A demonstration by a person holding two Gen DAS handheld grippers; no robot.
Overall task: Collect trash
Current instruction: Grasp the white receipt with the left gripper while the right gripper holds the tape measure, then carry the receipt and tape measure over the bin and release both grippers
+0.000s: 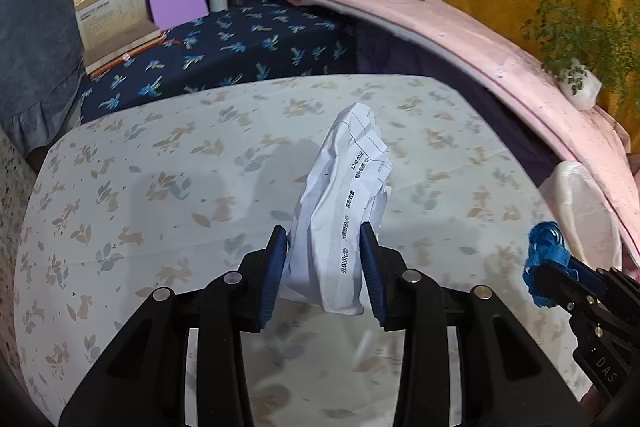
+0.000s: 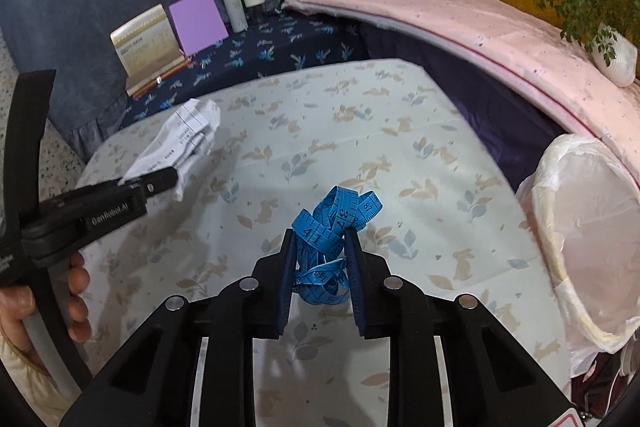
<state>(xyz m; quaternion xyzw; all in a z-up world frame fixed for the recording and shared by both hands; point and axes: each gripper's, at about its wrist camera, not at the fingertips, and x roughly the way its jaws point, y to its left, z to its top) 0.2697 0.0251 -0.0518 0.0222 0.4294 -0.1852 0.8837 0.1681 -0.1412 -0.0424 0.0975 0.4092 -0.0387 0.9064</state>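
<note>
In the left wrist view, the left tongs (image 1: 324, 267) are gripping a crumpled sheet of printed paper (image 1: 344, 203), their blue pads pressing on its lower part from both sides. The paper is standing up out of the tongs, its long axis running along the line of the fingers and its narrow end pointing away from the camera, leaning slightly to the right. It is being held above the tabletop (image 1: 140, 187), which is wearing a pale cloth printed with rabbits and leaves. At the right edge, the right tongs (image 1: 560, 279) are showing with a bunched blue measuring tape (image 1: 546, 259) in them, and a bin lined with a pale bag (image 1: 580, 203) is sitting just beyond the tabletop's right side.

In the right wrist view, the right tongs (image 2: 318, 267) are pinching the blue measuring tape (image 2: 336, 223), narrowed onto it. The tape is tangled into a loose wad, so it has no clear long axis; most of its loops are bulging forward past the fingertips, with a few hanging between the pads. At the left, the left tongs (image 2: 160, 183) are carrying the paper (image 2: 184, 143), whose long axis is slanting up and to the right. A hand (image 2: 48, 303) is gripping that tool's handle. The lined bin (image 2: 592, 239) is standing open at the right.
</note>
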